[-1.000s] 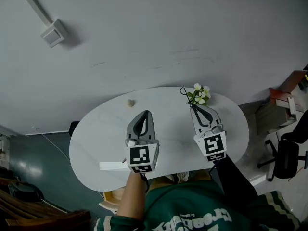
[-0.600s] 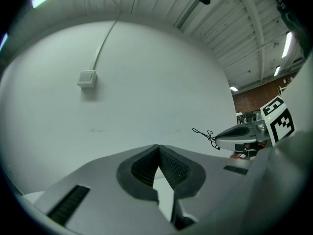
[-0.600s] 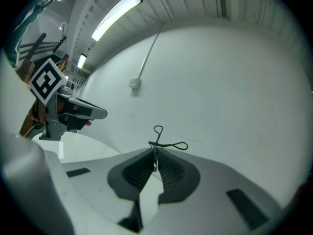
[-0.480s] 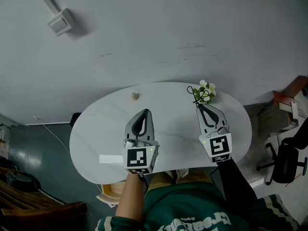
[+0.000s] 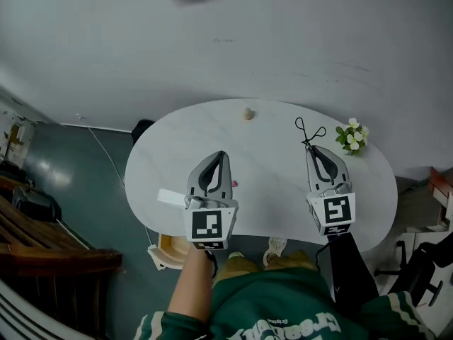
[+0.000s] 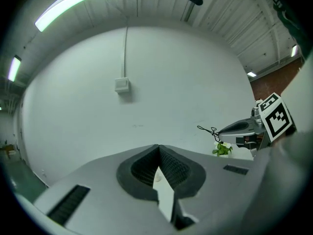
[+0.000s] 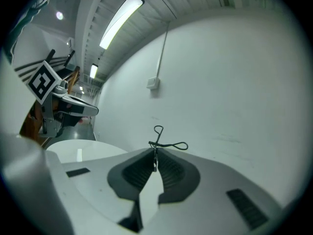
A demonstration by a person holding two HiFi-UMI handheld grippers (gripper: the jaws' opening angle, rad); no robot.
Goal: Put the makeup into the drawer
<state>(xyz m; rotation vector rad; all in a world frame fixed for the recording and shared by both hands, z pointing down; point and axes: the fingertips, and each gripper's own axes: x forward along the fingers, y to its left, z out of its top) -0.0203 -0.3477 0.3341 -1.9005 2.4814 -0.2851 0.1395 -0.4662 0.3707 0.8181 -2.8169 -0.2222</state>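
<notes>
Your right gripper (image 5: 312,148) is over the right part of the white oval worktop (image 5: 276,154), and its fingers (image 7: 171,173) are pressed tight on the curler (image 5: 308,129). In the right gripper view the curler (image 7: 159,142) is pinched at the very tips, with its black wire loops poking up and forward past them, clear of the worktop. That's the makeup, in your grip, up in the air.

Your left gripper (image 5: 220,154) is over the middle-left of the worktop. Its fingers (image 6: 142,168) meet at the tips with nothing between them, so that one is closed and empty.

Just right of the left gripper a tiny pink thing (image 5: 234,183) sits on the worktop. A flat white strip (image 5: 170,197) lies at the near left edge; I can't tell what it is. A small beige lump (image 5: 248,112) rests near the far edge. A sprig of white flowers (image 5: 352,136) stands at the far right, close beyond the curler's loops but apart from them.

A grey wall box (image 6: 122,84) hangs on the wall ahead.
</notes>
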